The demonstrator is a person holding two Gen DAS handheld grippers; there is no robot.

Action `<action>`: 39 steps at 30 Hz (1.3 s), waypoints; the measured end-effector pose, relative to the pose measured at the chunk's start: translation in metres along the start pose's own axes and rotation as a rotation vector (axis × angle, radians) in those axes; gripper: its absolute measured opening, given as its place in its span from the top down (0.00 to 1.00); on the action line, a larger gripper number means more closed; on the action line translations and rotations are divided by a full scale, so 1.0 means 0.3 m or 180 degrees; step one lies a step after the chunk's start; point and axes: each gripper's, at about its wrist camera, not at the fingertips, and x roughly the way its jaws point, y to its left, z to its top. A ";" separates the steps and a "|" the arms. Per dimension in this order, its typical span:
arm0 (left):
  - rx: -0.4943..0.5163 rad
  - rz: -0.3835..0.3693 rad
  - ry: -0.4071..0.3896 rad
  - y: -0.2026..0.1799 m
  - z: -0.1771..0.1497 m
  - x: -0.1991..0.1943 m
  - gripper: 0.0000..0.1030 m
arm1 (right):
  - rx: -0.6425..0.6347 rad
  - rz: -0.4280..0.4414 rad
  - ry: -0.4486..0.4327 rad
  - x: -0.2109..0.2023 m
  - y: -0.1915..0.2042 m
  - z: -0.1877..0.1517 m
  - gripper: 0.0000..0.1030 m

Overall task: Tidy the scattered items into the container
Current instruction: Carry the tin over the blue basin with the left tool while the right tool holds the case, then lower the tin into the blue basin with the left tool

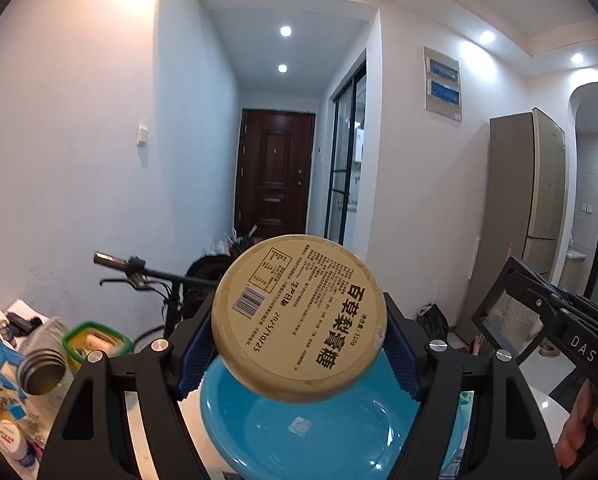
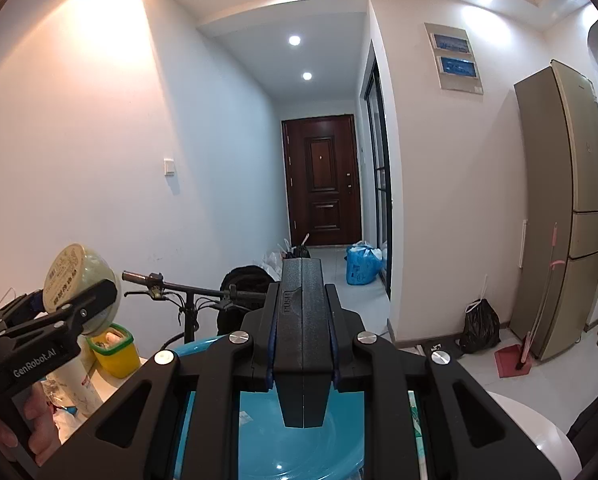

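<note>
Left gripper (image 1: 299,354) clamped the round tin (image 1: 299,316) across its rigid, likely slippery rim above the blue basin (image 1: 319,436); right gripper (image 2: 302,400) was closed, empty.

One round tin (image 1: 299,316); one blue basin (image 1: 323,432); two tongs (image 1: 299,340) (image 2: 303,360); one green-lidded box (image 1: 97,340).
</note>
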 end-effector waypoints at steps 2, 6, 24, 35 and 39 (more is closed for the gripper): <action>-0.0016 -0.0009 0.0111 -0.001 -0.019 0.038 0.25 | 0.0011 0.0011 0.0062 0.029 -0.007 -0.011 0.82; 0.0041 0.0083 0.0308 -0.008 -0.063 0.120 0.25 | 0.0026 0.0010 0.0197 0.084 -0.024 -0.037 0.82; -0.0087 0.0159 0.0898 0.031 -0.207 0.332 0.25 | 0.0152 -0.0003 0.0864 0.309 -0.094 -0.219 0.82; -0.0032 0.0273 0.1016 0.043 -0.263 0.400 0.25 | 0.0137 0.0035 0.0877 0.369 -0.089 -0.294 0.82; -0.0036 0.0293 0.1069 0.049 -0.285 0.422 0.25 | 0.0100 0.0043 0.0819 0.381 -0.080 -0.308 0.82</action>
